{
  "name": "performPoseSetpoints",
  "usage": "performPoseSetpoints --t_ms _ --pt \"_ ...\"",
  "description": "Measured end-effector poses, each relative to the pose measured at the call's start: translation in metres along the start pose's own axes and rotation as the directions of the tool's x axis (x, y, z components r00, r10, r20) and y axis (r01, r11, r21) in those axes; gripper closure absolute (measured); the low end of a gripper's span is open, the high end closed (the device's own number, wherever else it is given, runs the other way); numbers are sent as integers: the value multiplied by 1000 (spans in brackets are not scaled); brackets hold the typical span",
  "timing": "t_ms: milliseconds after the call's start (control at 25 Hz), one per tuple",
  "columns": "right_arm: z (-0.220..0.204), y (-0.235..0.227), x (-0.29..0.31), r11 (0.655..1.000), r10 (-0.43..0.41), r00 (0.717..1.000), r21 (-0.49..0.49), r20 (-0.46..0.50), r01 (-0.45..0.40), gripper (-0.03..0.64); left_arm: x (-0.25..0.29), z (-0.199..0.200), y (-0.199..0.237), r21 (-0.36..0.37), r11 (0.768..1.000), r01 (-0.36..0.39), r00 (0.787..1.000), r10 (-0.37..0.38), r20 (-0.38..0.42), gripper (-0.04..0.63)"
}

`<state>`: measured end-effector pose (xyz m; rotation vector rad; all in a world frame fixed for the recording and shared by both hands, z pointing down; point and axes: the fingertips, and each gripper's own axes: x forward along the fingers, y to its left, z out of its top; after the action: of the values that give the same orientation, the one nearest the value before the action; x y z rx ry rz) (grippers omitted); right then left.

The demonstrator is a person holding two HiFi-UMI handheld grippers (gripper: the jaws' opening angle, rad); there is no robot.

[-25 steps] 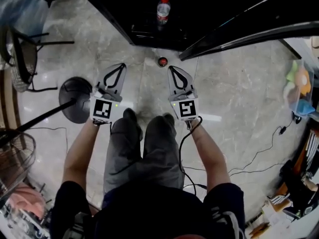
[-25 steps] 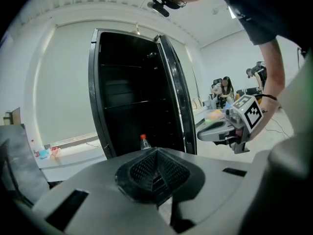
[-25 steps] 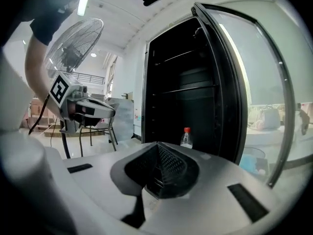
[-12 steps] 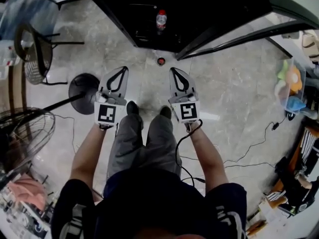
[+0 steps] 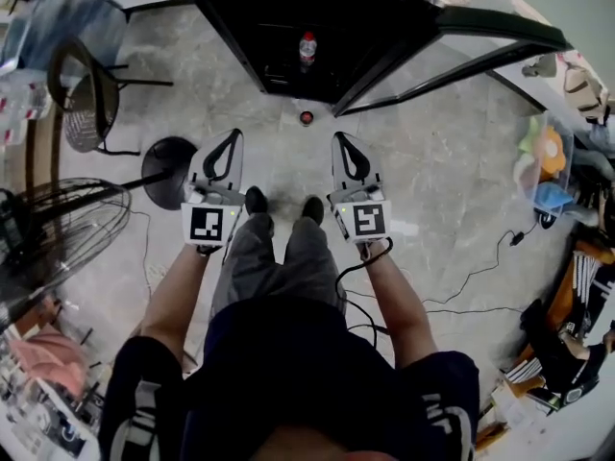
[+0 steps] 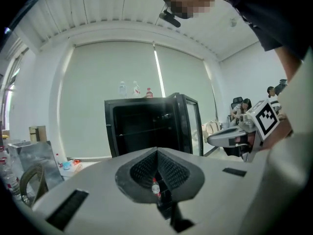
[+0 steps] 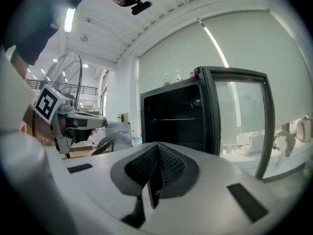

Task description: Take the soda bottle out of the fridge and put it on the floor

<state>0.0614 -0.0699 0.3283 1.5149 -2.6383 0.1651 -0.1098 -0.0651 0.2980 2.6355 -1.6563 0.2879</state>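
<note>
Two grippers are counted: the left gripper (image 5: 233, 134) and the right gripper (image 5: 339, 138). One fridge (image 5: 252, 36) is seen, with one soda bottle (image 5: 307, 48) counted inside it and three bottles (image 6: 136, 88) on its top. One small red round object (image 5: 307, 118), one fan (image 5: 67, 233) and one chair (image 5: 88, 99) are also counted.

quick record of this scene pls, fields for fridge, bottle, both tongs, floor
fridge: black, door open
bottle: upright inside the fridge, not yet taken out
left tongs: shut, empty, pointing toward the fridge
right tongs: shut, empty, alongside the left
floor: small red round thing lying just in front of the fridge
</note>
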Motion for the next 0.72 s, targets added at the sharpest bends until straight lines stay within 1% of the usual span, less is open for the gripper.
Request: performPoseSetpoints --t_ms 120,320,440,560,720 --pt "35 7 -15 1000 -5 1000 -8 17 5 597 -17 35 2 -14 999 -31 999 31 30 572" --pt "93 18 -48 1000 -14 999 -26 42 15 597 -47 91 1 -11 999 -53 996 53 69 572" --pt "120 20 -63 998 -31 999 -48 39 33 597 -64 118 6 -13 997 -71 993 72 92 572" --pt "150 21 -79 997 -55 996 -54 73 59 597 -84 141 9 -10 996 -92 989 92 117 572" --pt "181 29 -99 993 -82 993 -74 88 89 597 -109 158 13 -43 993 -106 986 110 125 572"
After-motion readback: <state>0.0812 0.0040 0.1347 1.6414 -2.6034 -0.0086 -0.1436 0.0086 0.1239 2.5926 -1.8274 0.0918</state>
